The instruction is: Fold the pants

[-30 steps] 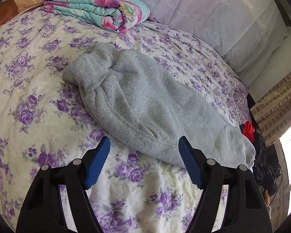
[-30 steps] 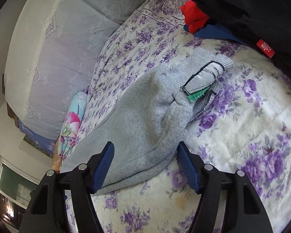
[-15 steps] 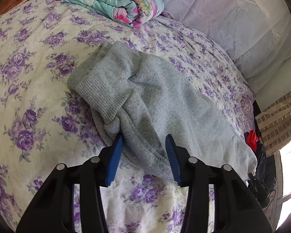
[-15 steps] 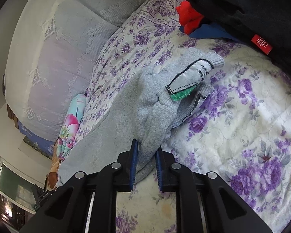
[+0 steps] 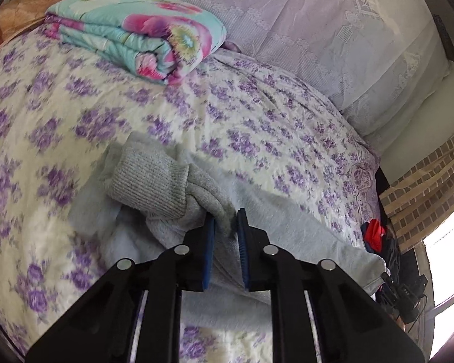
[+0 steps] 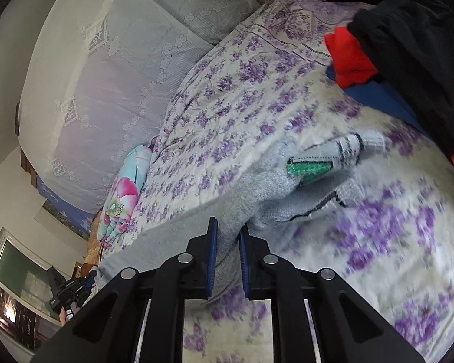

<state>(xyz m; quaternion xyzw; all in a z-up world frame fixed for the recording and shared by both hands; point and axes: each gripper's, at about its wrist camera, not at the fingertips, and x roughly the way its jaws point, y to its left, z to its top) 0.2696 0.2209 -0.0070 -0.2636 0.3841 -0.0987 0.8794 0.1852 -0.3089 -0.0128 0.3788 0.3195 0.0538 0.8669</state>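
Pinching a bunched fold of the grey pants [image 5: 172, 181], your left gripper [image 5: 226, 220] has its blue pads nearly together on the fabric just right of the ribbed cuff [image 5: 148, 181]. Your right gripper [image 6: 228, 233] is likewise clamped on the pants [image 6: 257, 187] near the waistband label [image 6: 310, 168]. They lie on the floral bedspread [image 5: 257, 127], with a folded quilt [image 5: 136, 33] far left.

We are pinching grey fabric in our left gripper [image 5: 226, 222], blue pads nearly together, while our right gripper [image 6: 228, 231] is clamping another fold likewise.
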